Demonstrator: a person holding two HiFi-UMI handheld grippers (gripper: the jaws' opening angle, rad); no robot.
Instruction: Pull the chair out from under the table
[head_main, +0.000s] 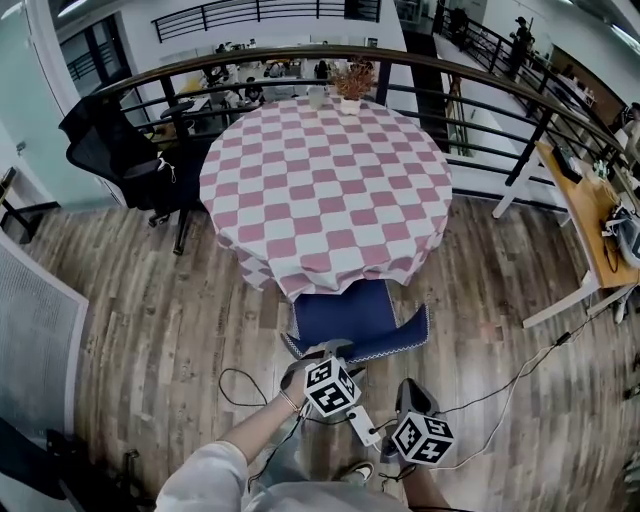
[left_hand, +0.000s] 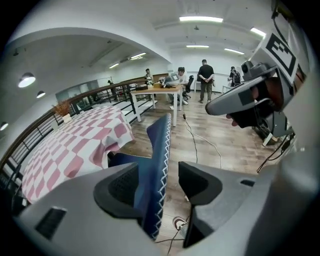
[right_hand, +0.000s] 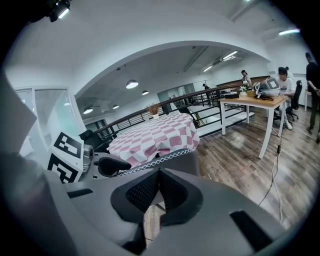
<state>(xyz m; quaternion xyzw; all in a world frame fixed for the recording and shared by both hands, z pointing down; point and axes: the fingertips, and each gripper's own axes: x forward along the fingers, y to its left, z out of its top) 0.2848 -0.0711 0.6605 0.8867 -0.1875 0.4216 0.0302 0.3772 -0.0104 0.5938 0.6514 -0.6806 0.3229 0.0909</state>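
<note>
A blue chair (head_main: 345, 312) is tucked under the near side of a round table (head_main: 325, 180) covered with a pink-and-white chequered cloth. Its curved back (head_main: 400, 340) has white zigzag stitching. My left gripper (head_main: 333, 352) is open and straddles the top edge of the chair back (left_hand: 155, 160); there is a gap on the right pad's side. The left gripper (left_hand: 159, 182) points steeply down. My right gripper (head_main: 409, 388) hangs just right of it, behind the chair, shut with nothing held. In the right gripper view the jaws (right_hand: 159, 187) meet, with the chair back (right_hand: 172, 156) just beyond.
A black office chair (head_main: 120, 150) stands left of the table. A dark curved railing (head_main: 300, 55) runs behind the table. A wooden desk (head_main: 590, 215) is at the right. Cables (head_main: 500, 385) trail over the wooden floor. A potted plant (head_main: 350, 85) sits on the table's far edge.
</note>
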